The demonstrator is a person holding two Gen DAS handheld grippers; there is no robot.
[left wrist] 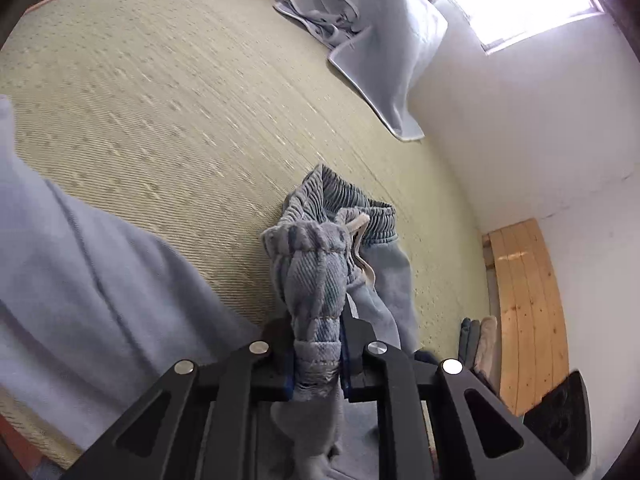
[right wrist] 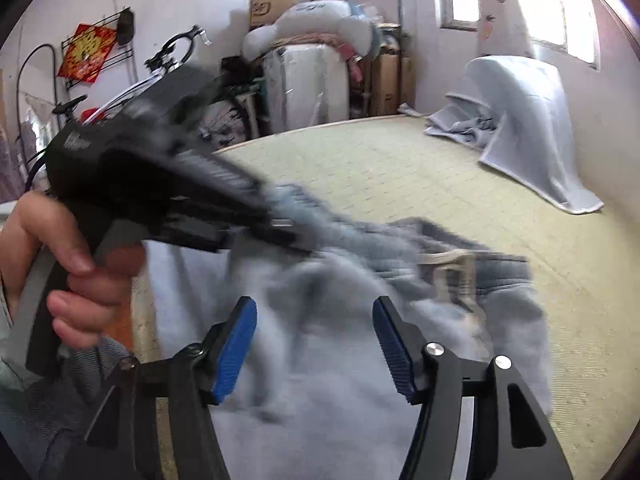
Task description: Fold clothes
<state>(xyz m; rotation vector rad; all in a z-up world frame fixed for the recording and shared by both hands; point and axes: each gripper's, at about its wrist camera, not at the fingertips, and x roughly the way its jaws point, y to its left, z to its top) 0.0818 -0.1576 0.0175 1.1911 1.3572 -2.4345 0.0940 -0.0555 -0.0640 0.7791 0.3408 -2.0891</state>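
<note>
Grey-blue sweatpants (left wrist: 340, 248) with a ribbed elastic waistband and a cream drawstring lie bunched on the woven mat (left wrist: 160, 100). My left gripper (left wrist: 318, 356) is shut on a fold of the waistband and holds it off the mat. In the right wrist view the same sweatpants (right wrist: 420, 280) spread below, blurred. The left gripper (right wrist: 280, 224), held in a hand, grips the waistband at the left there. My right gripper (right wrist: 316, 344) is open and empty, just above the pants' pale fabric.
A light blue blanket (left wrist: 380, 40) lies crumpled at the mat's far corner against the white wall, also in the right wrist view (right wrist: 528, 128). Wooden boards (left wrist: 524, 300) stand beside the mat. A bicycle (right wrist: 168, 64), boxes and bundled bedding (right wrist: 312, 40) stand beyond the far edge.
</note>
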